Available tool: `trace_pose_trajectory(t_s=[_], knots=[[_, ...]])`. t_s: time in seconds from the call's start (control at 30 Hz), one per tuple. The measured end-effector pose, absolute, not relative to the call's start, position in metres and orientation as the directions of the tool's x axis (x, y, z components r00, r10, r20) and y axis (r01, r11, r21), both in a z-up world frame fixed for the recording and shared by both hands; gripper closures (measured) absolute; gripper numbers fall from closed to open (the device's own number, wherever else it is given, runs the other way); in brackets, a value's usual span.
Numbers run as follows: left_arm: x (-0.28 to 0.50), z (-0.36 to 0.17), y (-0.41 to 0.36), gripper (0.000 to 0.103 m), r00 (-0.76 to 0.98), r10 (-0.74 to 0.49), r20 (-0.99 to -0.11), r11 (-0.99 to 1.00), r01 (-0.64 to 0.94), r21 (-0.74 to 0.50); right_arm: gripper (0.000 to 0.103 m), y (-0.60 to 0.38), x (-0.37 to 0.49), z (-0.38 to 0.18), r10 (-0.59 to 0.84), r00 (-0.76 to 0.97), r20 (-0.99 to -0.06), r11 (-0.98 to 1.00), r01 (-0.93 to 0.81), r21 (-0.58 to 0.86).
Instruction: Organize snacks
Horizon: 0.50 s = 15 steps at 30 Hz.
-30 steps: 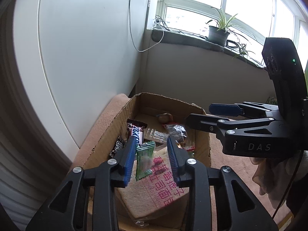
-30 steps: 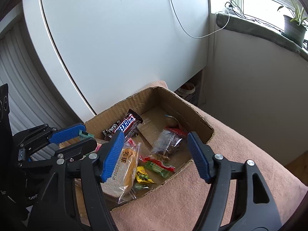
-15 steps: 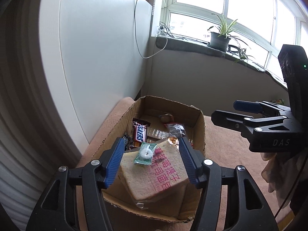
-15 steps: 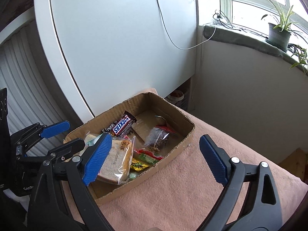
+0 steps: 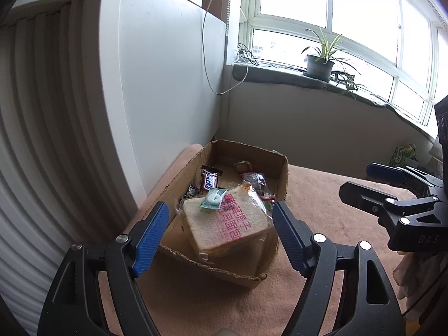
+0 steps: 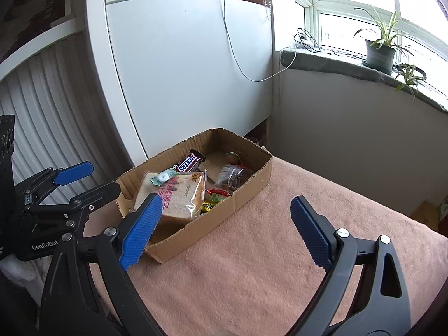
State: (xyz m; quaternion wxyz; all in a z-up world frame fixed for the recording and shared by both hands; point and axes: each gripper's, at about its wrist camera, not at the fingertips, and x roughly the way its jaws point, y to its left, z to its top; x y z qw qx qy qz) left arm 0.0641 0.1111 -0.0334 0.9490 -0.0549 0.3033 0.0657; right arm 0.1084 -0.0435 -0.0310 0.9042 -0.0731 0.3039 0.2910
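Note:
A cardboard box (image 5: 282,173) (image 6: 252,184) sits on a pink cloth and holds the snacks. In it a bagged bread slice (image 5: 224,224) (image 6: 179,193) leans at the near end, with a green mint candy (image 5: 213,198) (image 6: 162,178) lying on top. Behind them are a Snickers bar (image 5: 208,179) (image 6: 189,163) and a dark snack bag (image 5: 256,180) (image 6: 233,176). My left gripper (image 5: 220,207) hovers back from the box's near end, its jaws opening, and nothing is gripped. My right gripper (image 6: 226,200) stands wide open over the cloth beside the box, empty.
A white cupboard panel (image 6: 182,70) rises right behind the box, with a cable hanging down it. A potted plant (image 5: 319,64) stands on the window sill. Bare pink cloth (image 6: 280,252) stretches to the right of the box. White slats (image 5: 42,140) fill the left.
The left gripper let go of the green candy, which now lies on the bread. Both grippers drew back from the box and rose a little, and both jaws spread wider.

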Motion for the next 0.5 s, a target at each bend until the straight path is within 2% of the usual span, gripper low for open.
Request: trace_pose_trajectory(t_s=[0.37, 0.43, 0.5], knots=[[0.022, -0.022, 0.099, 0.022, 0.818, 0.169, -0.551, 0.967, -0.245, -0.067, 0.007, -0.077, 0.063, -0.022, 0.43, 0.707, -0.562, 0.859, -0.512, 0.014], [0.019, -0.021, 0.096, 0.022, 0.818, 0.179, -0.547, 0.964, -0.256, -0.068, 0.001, -0.08, 0.059, -0.02, 0.421, 0.719, -0.553, 0.862, -0.507, -0.003], [0.017, -0.019, 0.094, 0.022, 0.819, 0.185, -0.543, 0.963, -0.262, -0.068, 0.0, -0.083, 0.057, -0.018, 0.418, 0.729, -0.543, 0.865, -0.502, -0.009]])
